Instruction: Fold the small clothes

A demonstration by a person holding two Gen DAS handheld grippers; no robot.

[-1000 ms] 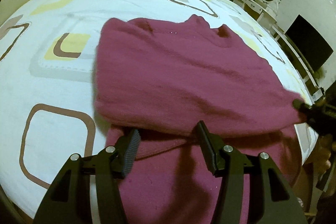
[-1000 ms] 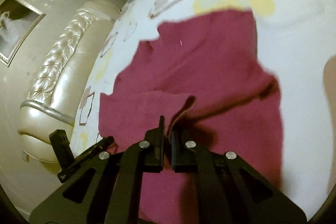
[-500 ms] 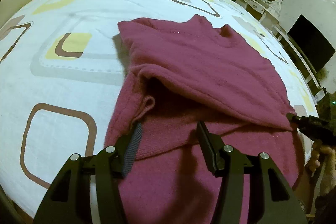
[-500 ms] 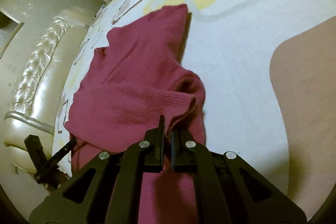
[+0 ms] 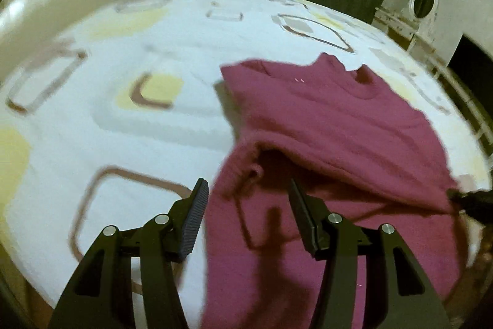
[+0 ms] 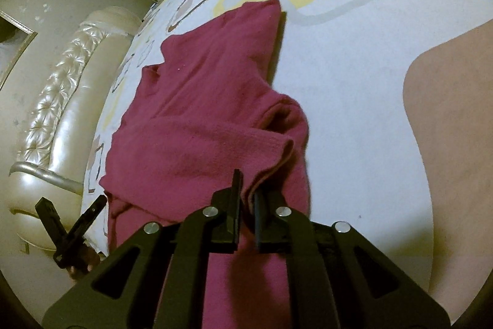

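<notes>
Sweater (image 5: 332,125) lies half-folded on the bed (image 5: 92,125); right gripper (image 6: 246,199) pinches its folded edge nearly closed, left gripper (image 5: 246,199) gapes empty above the hem, so lay the edge flat before release.

— That magenta sweater (image 5: 339,125) looks like soft knit, fuzzy and matt, with a ribbed cuff (image 6: 277,156) near the right gripper (image 6: 246,199).

— And the bedsheet (image 5: 92,144) is smooth matt cotton-like cloth with a printed pattern. At nine o'clock in the right view, the headboard (image 6: 61,88) looks like glossy tufted leather, pearly, with a shiny metal-looking trim.

— Both tools are matt black plastic with bright metal pins; the left gripper (image 5: 246,205) has a ridged, rubbery pad (image 5: 194,221).
</notes>
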